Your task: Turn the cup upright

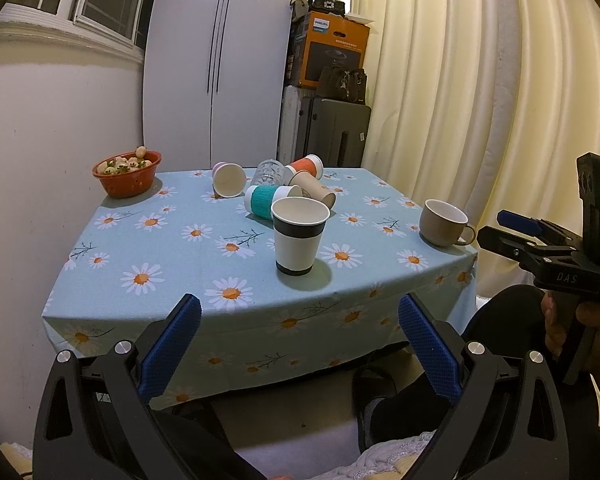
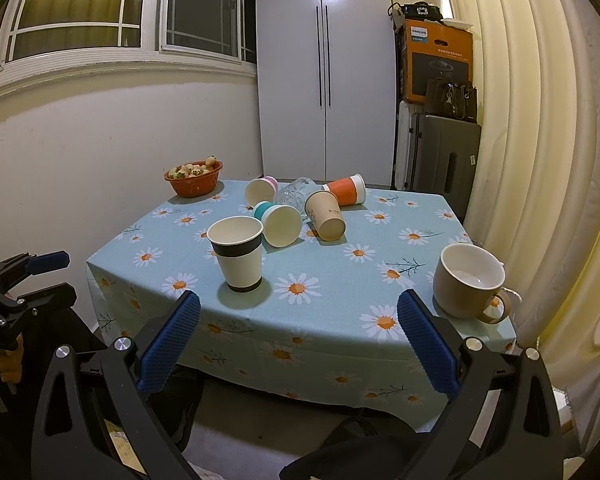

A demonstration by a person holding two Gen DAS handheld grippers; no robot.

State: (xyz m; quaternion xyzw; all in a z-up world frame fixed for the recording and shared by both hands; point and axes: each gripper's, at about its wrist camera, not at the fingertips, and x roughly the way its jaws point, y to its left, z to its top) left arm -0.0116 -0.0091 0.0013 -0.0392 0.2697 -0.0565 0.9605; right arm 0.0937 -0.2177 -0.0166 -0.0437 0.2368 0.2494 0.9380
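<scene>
Left tool (image 1: 299,338) and right tool (image 2: 298,336): both spread wide, holding nothing, short of the counter (image 2: 340,300). Black-banded cup (image 2: 237,253) stands upright at 11 o'clock. Beyond, at 12 o'clock, tipped cups (image 2: 281,223) lie clustered.

I see a tabletop (image 2: 340,280) under a pale blue daisy cloth; a black-banded paper cup (image 2: 237,253) stands upright near its front; behind it lie a teal-sleeved cup (image 2: 278,222), a tan cup (image 2: 325,215), an orange cup (image 2: 346,189), a pink cup (image 2: 261,189) and a glass (image 2: 294,193); a beige mug (image 2: 469,282) sits at the right corner; a red bowl (image 2: 194,178) at the far left.
</scene>
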